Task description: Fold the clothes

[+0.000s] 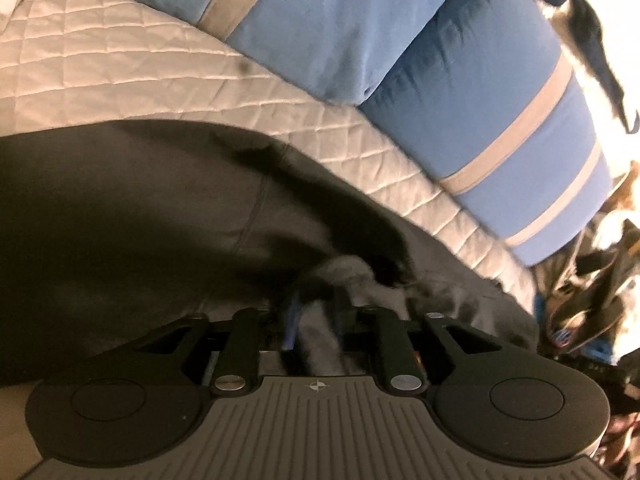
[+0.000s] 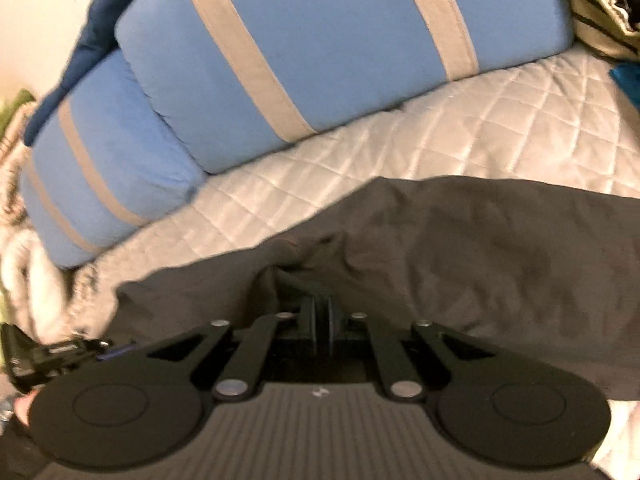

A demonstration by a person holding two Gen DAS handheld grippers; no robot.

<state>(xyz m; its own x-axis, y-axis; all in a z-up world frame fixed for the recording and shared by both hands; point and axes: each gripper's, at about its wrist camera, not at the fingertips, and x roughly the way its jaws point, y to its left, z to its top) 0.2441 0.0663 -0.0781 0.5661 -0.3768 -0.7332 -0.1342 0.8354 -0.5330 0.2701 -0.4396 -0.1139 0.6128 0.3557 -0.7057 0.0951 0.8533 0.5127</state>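
Dark grey cloth, the garment (image 1: 132,208), lies spread on a pale quilted bedcover (image 1: 120,76) and fills the lower half of both wrist views. The left gripper (image 1: 316,312) is clamped on a bunched part of this garment: a thick roll of the grey fabric is pressed between its two fingers and passes back toward the camera, and the fabric around it is blurred. The right gripper (image 2: 320,312) has its two fingers pressed together on an edge of the garment (image 2: 460,248), and the cloth rises into a small fold just above the fingertips and falls away to both sides. Behind the garment, on the bedcover (image 2: 460,128), two blue pillows with grey stripes (image 2: 304,40) lie one beside the other, touching. A dark blue cloth (image 2: 100,32) rests behind the pillows, near the wall. At the far left edge of the right wrist view, part of the other gripper's black body (image 2: 52,354) is visible, just beside the garment's edge. More mixed things lie at the right edge of the left wrist view, but they are too blurred to name.
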